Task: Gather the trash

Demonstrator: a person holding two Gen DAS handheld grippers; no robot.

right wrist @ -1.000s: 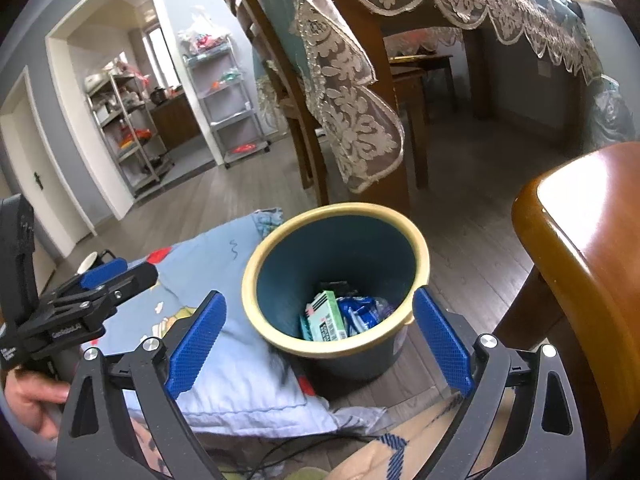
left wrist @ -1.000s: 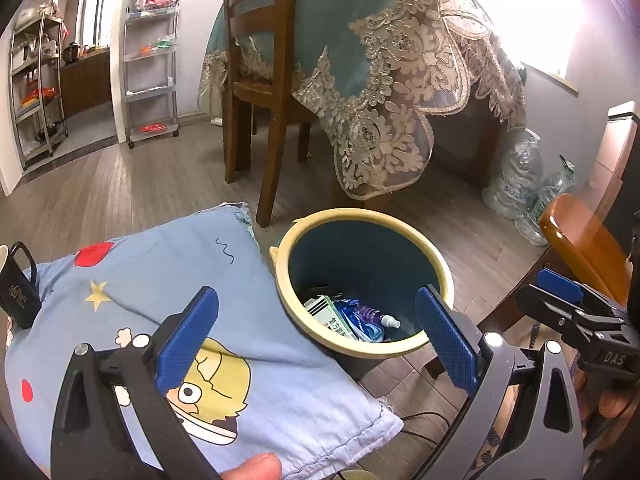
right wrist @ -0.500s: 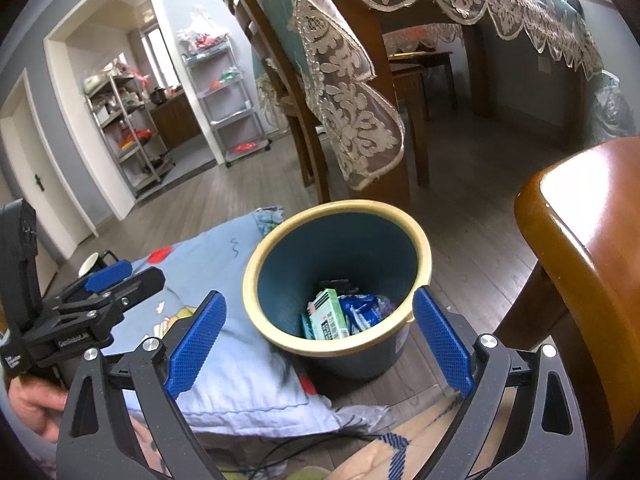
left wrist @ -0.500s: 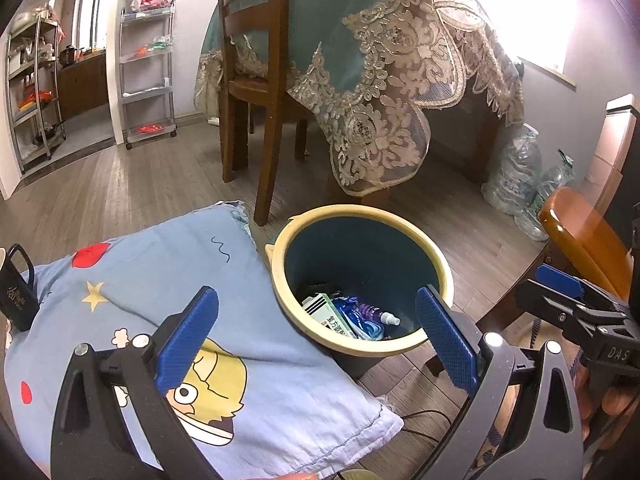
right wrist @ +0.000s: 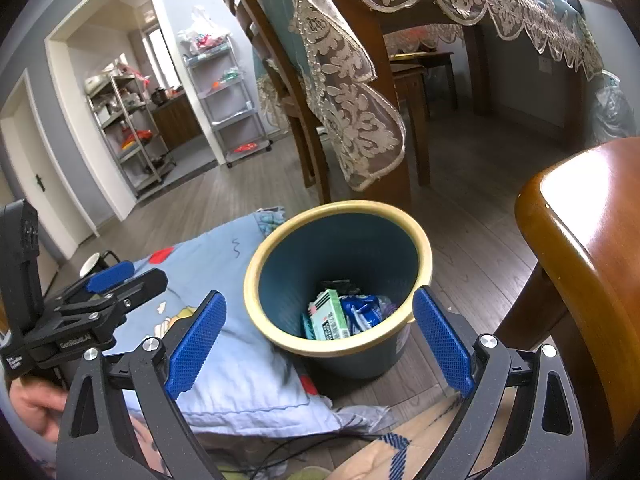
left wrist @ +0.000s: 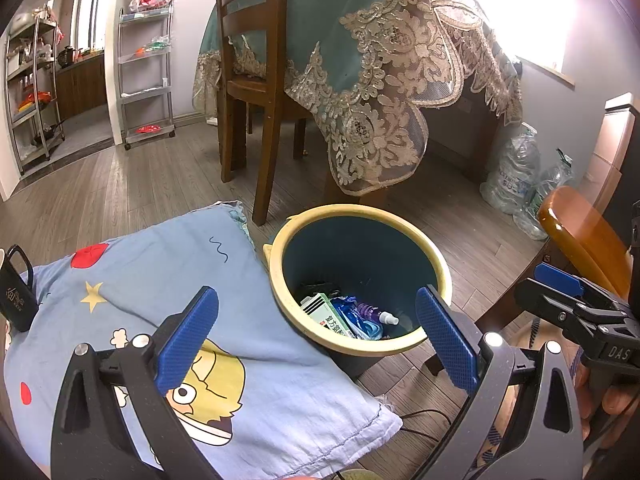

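Note:
A dark blue trash bin with a cream rim (left wrist: 440, 272) (right wrist: 424, 240) stands on the wood floor beside a cloth-covered surface. Inside lie a green-and-white box (left wrist: 326, 314) (right wrist: 330, 316), a blue wrapper (left wrist: 356, 320) (right wrist: 362, 308) and a small purple bottle (left wrist: 376, 314). My left gripper (left wrist: 316, 340) hovers open above the bin's near rim, nothing between its blue pads. My right gripper (right wrist: 320, 344) is open too, above and in front of the bin, holding nothing. Each gripper shows in the other's view, at the frame edge (left wrist: 576, 308) (right wrist: 92, 312).
A light blue cartoon-print cloth (left wrist: 160, 292) lies left of the bin, with a black mug (left wrist: 16, 292) at its far left. A lace-draped table (left wrist: 380, 60) and wooden chair (left wrist: 248, 60) stand behind. A glossy wooden chair (right wrist: 580, 240) crowds the right. Cables (right wrist: 280, 448) lie below.
Both grippers have shifted only slightly; the bin sits a little lower and nearer centre in the left view. A fingertip seen at the bottom edge earlier is gone. Both stay open.

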